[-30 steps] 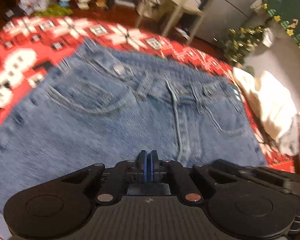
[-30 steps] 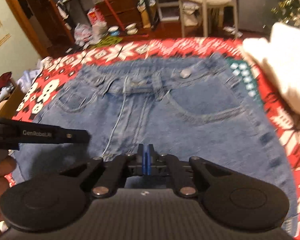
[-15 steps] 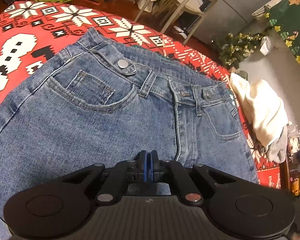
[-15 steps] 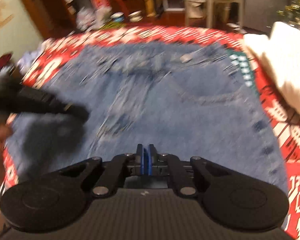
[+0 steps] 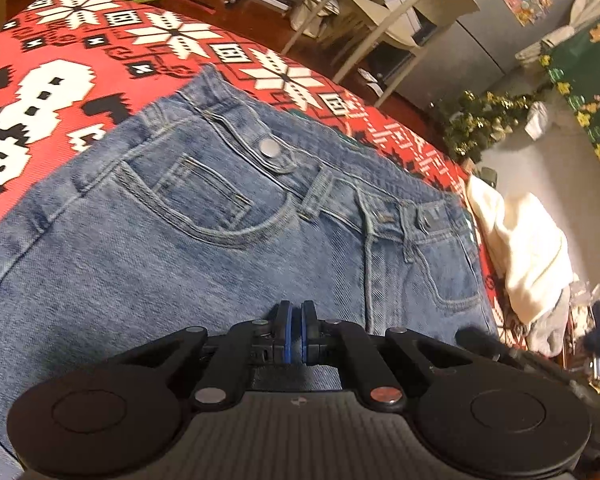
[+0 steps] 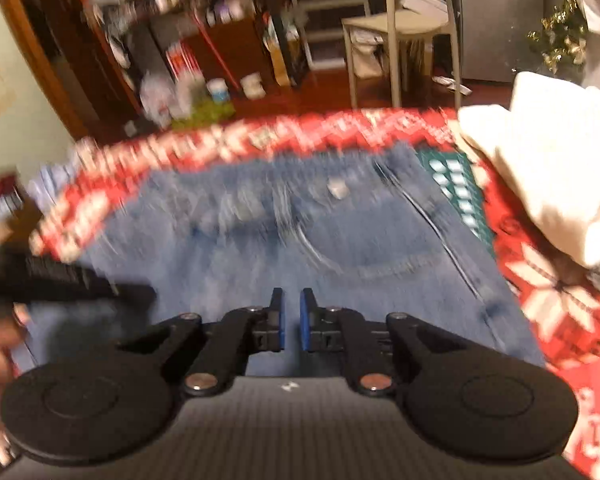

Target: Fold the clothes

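Flat on the red blanket (image 5: 80,92), blue jeans (image 5: 180,248).

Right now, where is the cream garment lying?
In the left wrist view the cream garment lies at the right, on the red blanket's edge, just beyond the jeans' right side.

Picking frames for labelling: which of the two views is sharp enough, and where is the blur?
Left wrist view: sharp; jeans stitching and button readable, warm dim light, fisheye bends the edges. Right wrist view: motion blur smears the jeans and blanket; only the right gripper itself stays crisp.
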{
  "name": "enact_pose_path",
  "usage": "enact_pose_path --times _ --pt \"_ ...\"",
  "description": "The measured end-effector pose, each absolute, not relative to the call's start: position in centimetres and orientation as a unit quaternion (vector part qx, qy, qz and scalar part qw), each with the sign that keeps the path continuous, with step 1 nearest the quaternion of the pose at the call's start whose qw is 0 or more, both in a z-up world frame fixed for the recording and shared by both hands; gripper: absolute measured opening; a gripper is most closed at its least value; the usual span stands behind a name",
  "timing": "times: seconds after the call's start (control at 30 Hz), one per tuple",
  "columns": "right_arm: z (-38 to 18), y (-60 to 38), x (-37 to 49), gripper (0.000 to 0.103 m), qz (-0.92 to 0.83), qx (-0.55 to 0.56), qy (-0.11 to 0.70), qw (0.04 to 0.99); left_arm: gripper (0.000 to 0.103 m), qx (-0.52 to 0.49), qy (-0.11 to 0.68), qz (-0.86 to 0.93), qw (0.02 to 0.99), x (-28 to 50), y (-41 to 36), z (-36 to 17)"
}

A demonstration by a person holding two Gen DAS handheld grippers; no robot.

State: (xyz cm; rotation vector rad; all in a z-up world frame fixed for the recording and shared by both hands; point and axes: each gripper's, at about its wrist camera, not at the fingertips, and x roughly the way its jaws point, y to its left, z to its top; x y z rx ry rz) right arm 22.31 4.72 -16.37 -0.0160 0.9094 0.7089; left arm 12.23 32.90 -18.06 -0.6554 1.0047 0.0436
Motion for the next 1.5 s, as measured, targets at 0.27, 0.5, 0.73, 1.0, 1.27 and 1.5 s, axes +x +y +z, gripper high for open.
enact_pose_path --times 0.27,0.5,0.73,1.0,1.27,1.5 --pt "-19.2 7.7 25.3 0.008 0.331 -0.022 0.45 0.829 0.003 -0.312 0.467 0.021 0.827 12.2 33.3 -18.0" --pt "-20.2 6.7 26.2 0.006 0.272 -0.053 0.417 0.866 0.003 -0.303 0.471 0.024 0.828 12.6 33.1 -18.4" --pt "-18.8 7.4 26.1 0.01 0.339 0.01 0.416 0.844 0.003 -0.317 0.461 0.032 0.828 12.2 33.7 -18.0" --pt "-21.0 7.8 27.3 0.003 0.293 -0.005 0.424 0.857 0.003 -0.314 0.459 0.046 0.83 12.2 33.9 -18.1" --pt "-21.2 5.1 29.8 0.011 0.279 0.06 0.437 0.853 0.003 -0.377 0.444 0.054 0.811 11.7 35.9 -18.6" --pt "-21.7 5.0 30.5 0.003 0.252 0.024 0.425 0.869 0.003 -0.388 0.443 0.06 0.806 11.5 36.4 -18.7"
